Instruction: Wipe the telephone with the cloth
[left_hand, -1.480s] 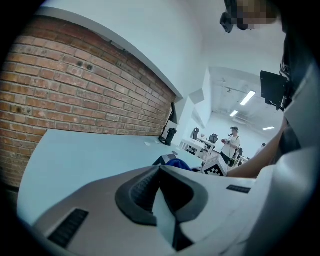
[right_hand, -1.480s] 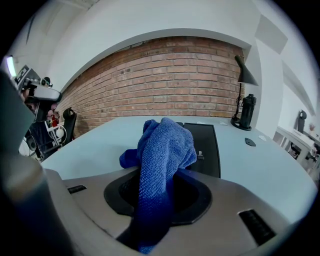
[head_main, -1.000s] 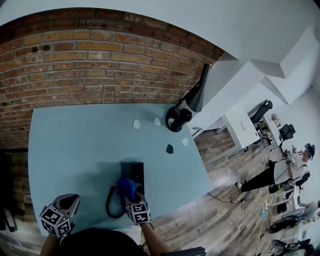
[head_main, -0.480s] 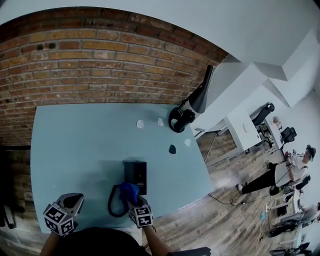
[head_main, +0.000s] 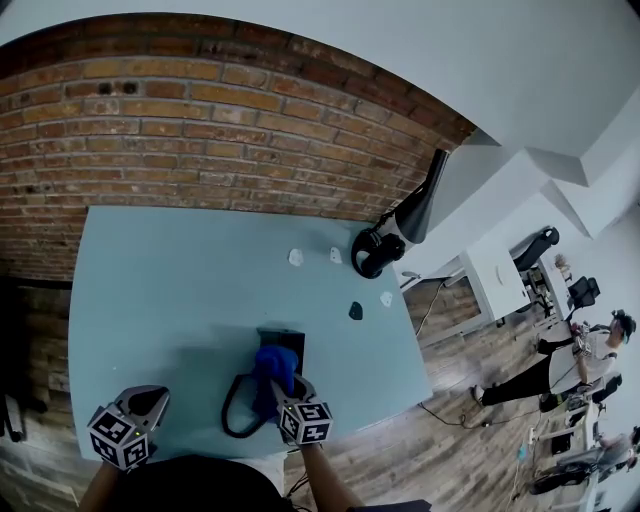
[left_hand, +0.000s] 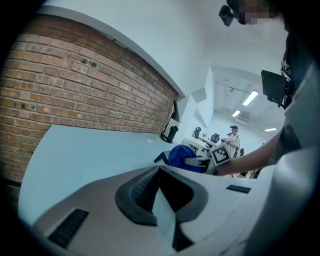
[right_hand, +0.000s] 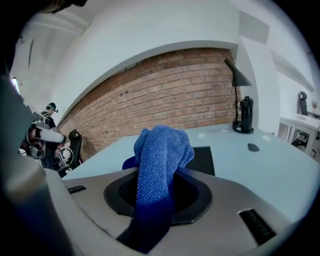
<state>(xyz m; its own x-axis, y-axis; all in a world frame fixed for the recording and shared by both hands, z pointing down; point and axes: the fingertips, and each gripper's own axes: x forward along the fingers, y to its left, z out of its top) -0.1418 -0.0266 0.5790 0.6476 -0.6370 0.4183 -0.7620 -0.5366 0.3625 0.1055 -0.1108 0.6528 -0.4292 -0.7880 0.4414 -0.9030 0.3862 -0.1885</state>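
A black telephone (head_main: 285, 343) lies on the light blue table (head_main: 170, 290), with its black cord (head_main: 236, 408) looped at its near left. My right gripper (head_main: 284, 386) is shut on a bunched blue cloth (head_main: 275, 363), which rests on the telephone's near part. In the right gripper view the cloth (right_hand: 162, 150) stands up between the jaws and hides part of the telephone (right_hand: 203, 159) behind it. My left gripper (head_main: 146, 402) hangs at the table's near left corner, away from the telephone, shut with nothing in it. From the left gripper view the cloth (left_hand: 182, 155) shows to the right.
A black desk lamp (head_main: 398, 226) stands at the table's far right corner. Small white bits (head_main: 296, 257) and a small dark object (head_main: 355, 311) lie on the table beyond the telephone. A brick wall (head_main: 200, 120) runs behind. A person (head_main: 590, 345) stands far off at the right.
The right gripper has drawn the cloth a little toward me, then pushed it forward again over the telephone's near part. The head view has shifted. The left gripper has stayed put.
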